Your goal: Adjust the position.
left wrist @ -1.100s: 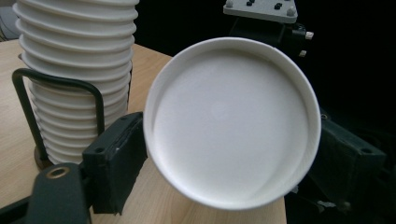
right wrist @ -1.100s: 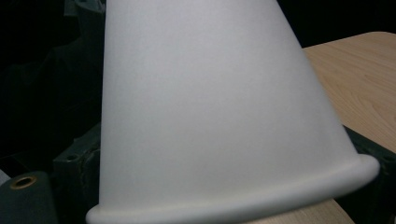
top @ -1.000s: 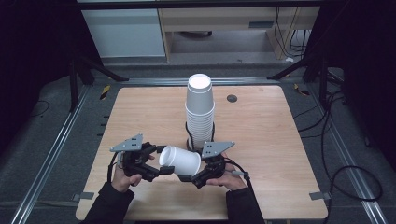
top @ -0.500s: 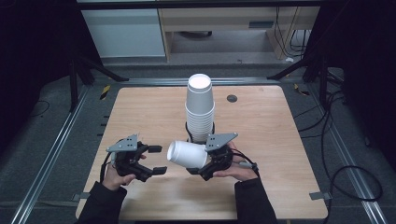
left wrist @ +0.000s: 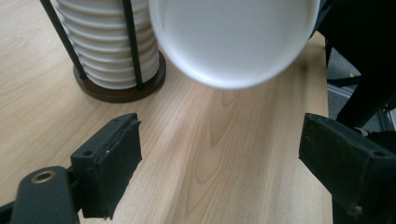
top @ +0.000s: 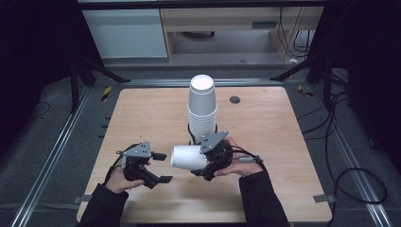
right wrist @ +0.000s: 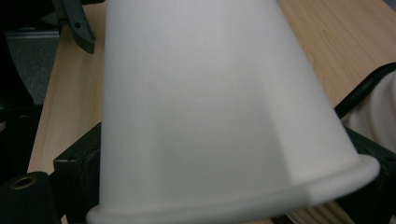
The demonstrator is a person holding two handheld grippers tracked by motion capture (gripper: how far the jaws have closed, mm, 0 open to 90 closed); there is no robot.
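Note:
A white foam cup (top: 188, 157) lies sideways in the air, its base pointing left, and my right gripper (top: 202, 161) is shut on it near the rim. In the right gripper view the cup (right wrist: 219, 116) sits between the two jaws. My left gripper (top: 162, 167) is open just left of the cup's base and apart from it. In the left gripper view the round cup base (left wrist: 233, 42) hangs above the gap of the left gripper (left wrist: 224, 158). A tall stack of white cups (top: 202, 106) stands upside down in a black wire holder behind the held cup.
The stack's round dark base (left wrist: 121, 91) rests on the wooden table (top: 265, 123). A small dark round spot (top: 235, 99) marks the table's far right. Metal rails and cables run along the floor on both sides.
My left gripper has drawn back to the left, away from the cup's base. My right gripper has carried the cup slightly right and up.

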